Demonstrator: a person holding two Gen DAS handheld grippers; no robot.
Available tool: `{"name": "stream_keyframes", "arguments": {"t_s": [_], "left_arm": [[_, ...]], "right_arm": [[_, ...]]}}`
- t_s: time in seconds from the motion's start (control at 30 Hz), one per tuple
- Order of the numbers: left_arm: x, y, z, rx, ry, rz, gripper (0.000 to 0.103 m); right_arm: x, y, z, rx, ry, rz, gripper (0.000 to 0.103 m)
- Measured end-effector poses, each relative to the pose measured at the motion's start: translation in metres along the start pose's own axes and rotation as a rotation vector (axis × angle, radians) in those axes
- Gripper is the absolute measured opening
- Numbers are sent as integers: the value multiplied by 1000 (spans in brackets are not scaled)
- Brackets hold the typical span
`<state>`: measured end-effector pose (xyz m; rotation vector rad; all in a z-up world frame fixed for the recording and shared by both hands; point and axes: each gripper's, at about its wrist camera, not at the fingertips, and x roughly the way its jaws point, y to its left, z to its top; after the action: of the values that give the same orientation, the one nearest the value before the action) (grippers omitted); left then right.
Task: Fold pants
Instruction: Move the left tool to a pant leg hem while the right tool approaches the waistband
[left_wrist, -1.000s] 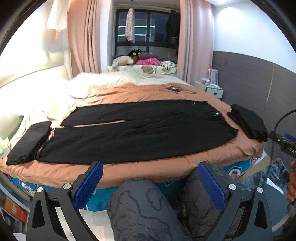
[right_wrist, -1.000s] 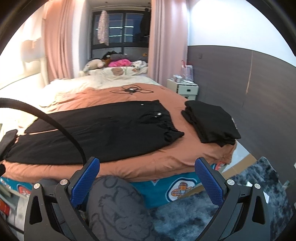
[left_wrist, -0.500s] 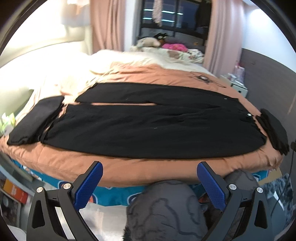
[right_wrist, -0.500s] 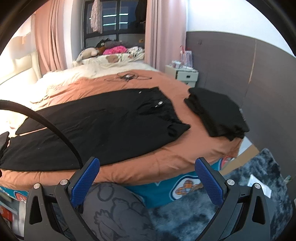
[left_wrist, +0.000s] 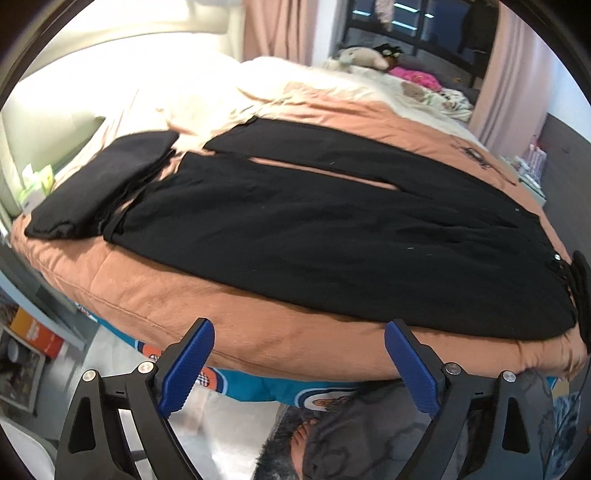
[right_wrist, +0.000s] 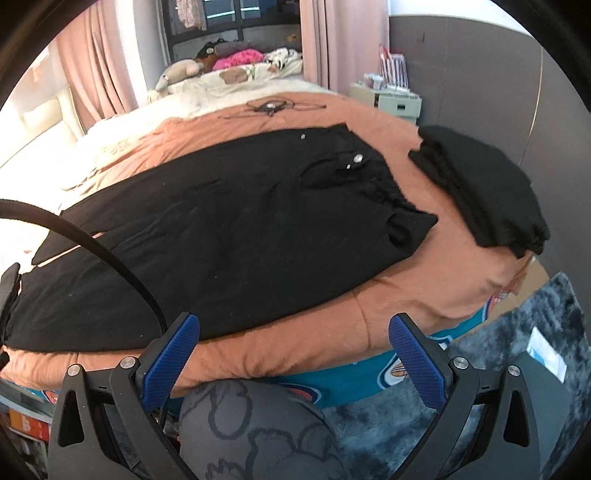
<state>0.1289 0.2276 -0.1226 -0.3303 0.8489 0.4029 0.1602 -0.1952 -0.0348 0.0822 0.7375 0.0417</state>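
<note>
One pair of black pants (left_wrist: 332, 229) lies spread flat across the bed's orange quilt (left_wrist: 177, 291), two legs parted by a slim gap, waistband toward 3 o'clock. Two folded black garments flank it: one (left_wrist: 99, 184) at 9 o'clock, one (right_wrist: 484, 188) at 3 o'clock. Both tongs, left (left_wrist: 299, 365) and right (right_wrist: 293, 360), hang wide open at 6 o'clock, gripping nothing.

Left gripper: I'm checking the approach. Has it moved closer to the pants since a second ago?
Yes. The left gripper has moved closer to the bed edge; the pants loom larger.
</note>
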Motion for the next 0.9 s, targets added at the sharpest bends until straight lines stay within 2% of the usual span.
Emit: {"name": "stream_keyframes", "arguments": {"t_s": [0.17,0.47,0.5,0.7,0.9], "left_arm": [[17,12,6,-37,44,33,92],[40,36,17,-117,90,57,86],[42,40,19,-129,91,59,86],[50,70,23,-212,98,86,85],[59,111,28,-307,79,111,78]], "right_arm": [[31,-11,23,28,65,16,103],[69,-21,51,64,119,27,103],[72,-21,52,69,123,30,98],[93,-33,54,107,167,56,87],[109,-49,56,158,187,63,86]]}}
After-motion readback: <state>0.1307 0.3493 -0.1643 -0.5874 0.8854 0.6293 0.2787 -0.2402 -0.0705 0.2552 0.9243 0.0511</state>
